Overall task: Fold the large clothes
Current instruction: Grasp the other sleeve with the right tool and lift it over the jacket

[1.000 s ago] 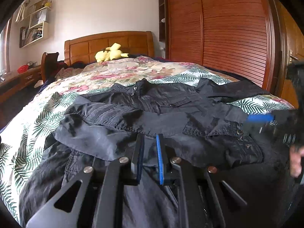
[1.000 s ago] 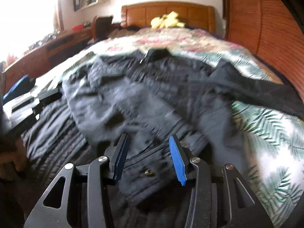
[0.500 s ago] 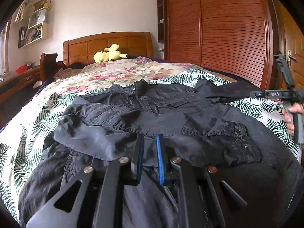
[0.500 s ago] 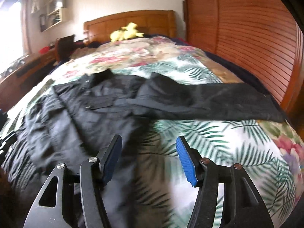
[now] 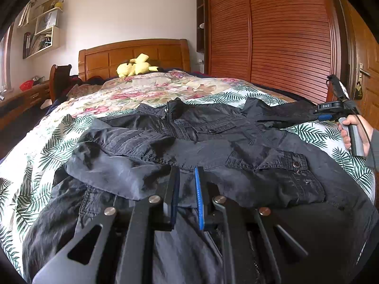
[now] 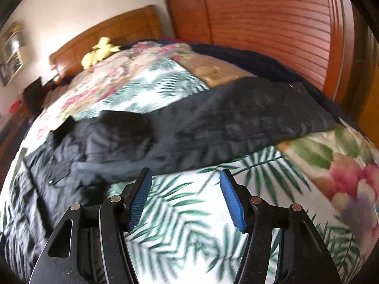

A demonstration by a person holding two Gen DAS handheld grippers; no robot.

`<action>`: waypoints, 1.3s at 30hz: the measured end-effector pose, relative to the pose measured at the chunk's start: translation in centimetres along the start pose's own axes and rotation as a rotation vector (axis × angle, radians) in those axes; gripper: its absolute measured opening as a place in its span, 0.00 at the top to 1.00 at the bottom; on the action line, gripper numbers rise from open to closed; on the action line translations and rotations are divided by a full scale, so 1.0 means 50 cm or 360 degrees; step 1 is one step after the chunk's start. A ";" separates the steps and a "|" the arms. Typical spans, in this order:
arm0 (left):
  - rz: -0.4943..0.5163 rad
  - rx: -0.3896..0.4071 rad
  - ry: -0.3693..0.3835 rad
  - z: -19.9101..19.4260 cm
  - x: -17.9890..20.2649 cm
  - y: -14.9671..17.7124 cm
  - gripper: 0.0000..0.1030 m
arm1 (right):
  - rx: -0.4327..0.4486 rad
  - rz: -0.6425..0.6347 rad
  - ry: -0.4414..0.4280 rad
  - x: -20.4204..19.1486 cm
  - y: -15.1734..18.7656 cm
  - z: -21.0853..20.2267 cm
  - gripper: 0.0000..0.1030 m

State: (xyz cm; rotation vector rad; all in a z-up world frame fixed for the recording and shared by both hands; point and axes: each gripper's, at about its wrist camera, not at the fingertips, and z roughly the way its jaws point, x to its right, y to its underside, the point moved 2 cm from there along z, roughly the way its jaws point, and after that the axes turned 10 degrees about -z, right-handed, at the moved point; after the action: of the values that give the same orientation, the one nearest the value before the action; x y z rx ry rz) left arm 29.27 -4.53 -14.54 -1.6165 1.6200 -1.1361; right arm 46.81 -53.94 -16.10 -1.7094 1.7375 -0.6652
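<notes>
A black jacket (image 5: 213,142) lies spread on the bed, collar toward the headboard, its near hem folded up over the body. My left gripper (image 5: 187,177) sits at that fold, jaws nearly together with dark cloth pinched between the blue pads. The jacket's right sleeve (image 6: 248,118) stretches out across the bedspread toward the wardrobe. My right gripper (image 6: 186,196) hovers open over the leaf-print cover just short of that sleeve, with nothing between its fingers. It also shows at the right edge of the left wrist view as the right gripper (image 5: 319,117), held by a hand (image 5: 350,132).
The bedspread (image 5: 35,142) has leaf and flower prints. A yellow plush toy (image 5: 135,66) lies by the wooden headboard (image 5: 132,52). A slatted wooden wardrobe (image 5: 272,35) runs along the right side of the bed. A desk and chair (image 5: 59,78) stand on the left.
My right gripper has swung from over the jacket's body out to the right, toward the extended sleeve, and its jaws have widened. The left gripper and the fold have stayed in place.
</notes>
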 end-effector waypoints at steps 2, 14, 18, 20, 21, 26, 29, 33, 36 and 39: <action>0.0001 -0.0001 0.0000 0.001 -0.001 0.000 0.90 | -0.0037 0.0047 0.0007 0.023 -0.003 0.019 0.41; 0.0004 -0.0003 0.0010 0.003 0.001 0.002 0.90 | -0.0061 0.0390 -0.0032 0.124 -0.040 0.079 0.41; 0.0012 -0.0008 0.0016 0.001 0.002 0.003 0.90 | -0.0166 0.0263 0.0155 0.120 -0.068 0.102 0.89; 0.0018 -0.0004 0.0020 -0.002 0.002 0.003 0.90 | -0.0205 0.0101 0.0232 0.094 -0.097 0.098 0.93; 0.0020 0.0002 0.0023 -0.004 0.003 0.003 0.90 | -0.0146 0.0052 0.0251 0.077 -0.118 0.076 0.94; 0.0020 0.0000 0.0039 -0.008 0.003 0.001 0.90 | 0.0114 -0.0249 0.0133 -0.067 -0.195 -0.049 0.95; 0.0015 0.0007 0.0044 -0.011 0.001 0.001 0.90 | 0.0214 -0.0445 -0.0036 -0.194 -0.200 -0.118 0.95; 0.0012 0.0005 0.0044 -0.011 0.001 0.000 0.90 | 0.0260 -0.0713 -0.0309 -0.379 -0.157 -0.197 0.95; 0.0013 -0.0001 0.0044 -0.010 0.002 0.000 0.90 | 0.0262 -0.0897 -0.0456 -0.498 -0.104 -0.239 0.95; 0.0010 -0.0002 0.0047 -0.011 0.001 0.000 0.90 | 0.0224 -0.0999 -0.0535 -0.563 -0.066 -0.252 0.93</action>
State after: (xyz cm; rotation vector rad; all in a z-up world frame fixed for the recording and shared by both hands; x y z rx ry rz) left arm 28.81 -4.49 -14.27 -1.6012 1.6439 -1.1609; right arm 39.61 -26.78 -2.96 -2.1272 0.8976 -0.6878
